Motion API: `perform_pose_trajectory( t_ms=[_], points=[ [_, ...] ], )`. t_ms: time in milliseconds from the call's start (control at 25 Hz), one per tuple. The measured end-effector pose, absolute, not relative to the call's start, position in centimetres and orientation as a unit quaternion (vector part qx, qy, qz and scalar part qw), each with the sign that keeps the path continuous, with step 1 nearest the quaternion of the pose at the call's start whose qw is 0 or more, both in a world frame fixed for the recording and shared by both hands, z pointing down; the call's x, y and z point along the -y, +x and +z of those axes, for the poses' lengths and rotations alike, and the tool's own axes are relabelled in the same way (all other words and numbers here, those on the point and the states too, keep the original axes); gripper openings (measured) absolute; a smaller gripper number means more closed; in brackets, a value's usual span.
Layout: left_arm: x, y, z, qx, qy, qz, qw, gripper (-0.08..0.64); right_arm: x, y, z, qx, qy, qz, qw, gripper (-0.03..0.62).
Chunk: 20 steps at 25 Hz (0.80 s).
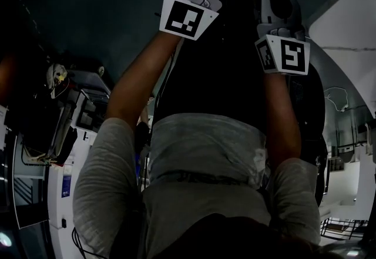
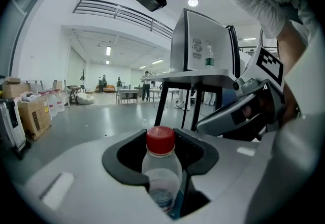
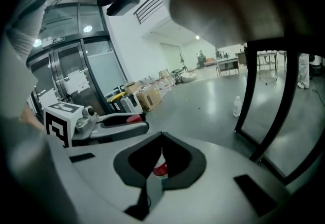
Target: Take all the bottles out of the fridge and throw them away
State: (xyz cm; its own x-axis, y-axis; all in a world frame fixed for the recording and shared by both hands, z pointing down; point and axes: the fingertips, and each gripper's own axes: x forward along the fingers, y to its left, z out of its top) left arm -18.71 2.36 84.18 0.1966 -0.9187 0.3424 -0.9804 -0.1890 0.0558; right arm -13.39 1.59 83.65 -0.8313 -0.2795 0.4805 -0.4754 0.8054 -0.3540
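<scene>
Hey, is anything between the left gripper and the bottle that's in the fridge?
Yes: a red-capped bottle sits clamped in the left gripper's jaws, so they are full. Past it, nothing visible blocks the second bottle in the fridge.

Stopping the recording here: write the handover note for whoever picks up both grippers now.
Left gripper: shut on a red-capped bottle, which stands upright between the jaws.
Right gripper: jaws close around a pale red-banded thing, probably another bottle; too little of it shows to be sure.
Fridge on its table: at least one fridge bottle inside. A floor bottle stands beyond the table.
Done: one bottle, likely two, in hand.
Left: bin them (no bin in view), then empty the fridge.
</scene>
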Motion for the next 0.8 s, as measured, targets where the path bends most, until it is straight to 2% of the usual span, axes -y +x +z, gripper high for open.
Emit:
perform_pose_trajectory(
  t_ms=[800],
  points=[
    [-1.5,-18.3,82.9,0.617,0.764,0.134,0.132,0.163,-2.1,-13.0,82.3,0.924,0.19,0.242,0.229,0.009]
  ],
)
